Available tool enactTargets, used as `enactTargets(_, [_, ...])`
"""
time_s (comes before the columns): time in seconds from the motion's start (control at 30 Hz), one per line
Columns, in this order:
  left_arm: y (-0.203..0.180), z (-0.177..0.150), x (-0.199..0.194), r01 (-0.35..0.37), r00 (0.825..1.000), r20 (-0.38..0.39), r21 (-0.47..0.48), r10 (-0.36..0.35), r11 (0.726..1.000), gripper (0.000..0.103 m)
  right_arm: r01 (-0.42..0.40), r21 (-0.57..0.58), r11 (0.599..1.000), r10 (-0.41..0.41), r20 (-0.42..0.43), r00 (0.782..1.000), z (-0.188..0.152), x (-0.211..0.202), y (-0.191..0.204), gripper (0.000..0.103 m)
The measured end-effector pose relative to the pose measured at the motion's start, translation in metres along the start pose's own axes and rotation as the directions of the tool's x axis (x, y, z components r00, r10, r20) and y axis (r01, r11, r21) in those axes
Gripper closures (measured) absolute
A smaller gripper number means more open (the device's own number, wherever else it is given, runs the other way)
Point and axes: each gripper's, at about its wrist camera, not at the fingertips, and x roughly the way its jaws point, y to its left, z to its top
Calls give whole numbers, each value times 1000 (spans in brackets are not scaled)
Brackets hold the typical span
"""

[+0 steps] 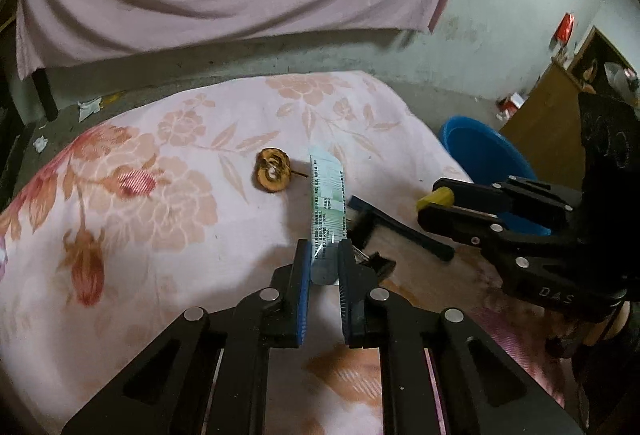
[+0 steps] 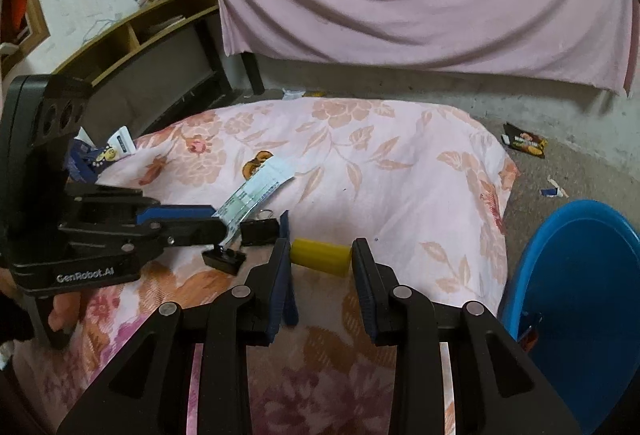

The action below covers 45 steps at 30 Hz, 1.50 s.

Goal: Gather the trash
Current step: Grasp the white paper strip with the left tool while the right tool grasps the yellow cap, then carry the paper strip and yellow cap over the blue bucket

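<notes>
Both grippers hold trash above the flowered quilt [image 1: 120,195]: the left gripper [image 1: 323,255] is clamped on a flat printed wrapper [image 1: 326,203], the right gripper [image 2: 320,255] on a small yellow cylinder [image 2: 320,257]. Beyond the quilt's right edge stands a blue basin [image 2: 580,275]; a dried fruit slice [image 1: 272,171] lies mid-quilt.

A bed under a pink floral quilt [image 1: 168,219] carries a dried fruit slice [image 1: 273,169] near centre and black binder clips [image 2: 260,229] at its four o'clock.

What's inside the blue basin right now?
The blue basin shows mostly bare blue inside, with small scraps low at its near left wall. The right gripper and the frame edge hide its remaining part.
</notes>
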Motion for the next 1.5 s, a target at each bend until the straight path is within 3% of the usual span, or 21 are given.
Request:
enactTargets(0.23, [-22, -16, -36, -7, 989, 147, -52, 14, 999, 93, 17, -30, 999, -13, 114, 993, -10, -27, 12, 74])
enactTargets(0.37, [-43, -28, -62, -45, 955, 291, -50, 58, 998, 93, 43, -54, 998, -27, 261, 965, -16, -55, 20, 74])
enactTargets(0.5, [-73, -31, -91, -63, 892, 448, -14, 62, 998, 93, 70, -45, 997, -44, 431, 901, -26, -93, 25, 74])
enactTargets(0.57, [-88, -30, -106, -73, 851, 522, 14, 55, 997, 93, 101, -49, 994, -62, 517, 854, -30, -116, 26, 74])
enactTargets(0.7, [-119, -19, -125, -97, 777, 628, 60, 38, 993, 93, 150, -33, 988, -96, 633, 768, -34, -156, 22, 74])
enactTargets(0.8, [-142, -18, -136, -125, 729, 683, 95, 26, 988, 93, 188, -1, 982, -137, 681, 719, -35, -179, 13, 74])
enactTargets(1.03, [-196, -25, -131, -189, 654, 756, 199, -28, 962, 93, 262, 90, 961, -240, 742, 626, -53, -213, -11, 74])
enactTargets(1.17, [-226, -22, -108, -199, 649, 757, 269, -79, 942, 93, 294, 150, 944, -303, 747, 592, -67, -226, -31, 74])
enactTargets(1.5, [-282, -13, -62, -140, 701, 696, 347, -155, 927, 93, 337, 255, 906, -412, 708, 574, -95, -232, -70, 74])
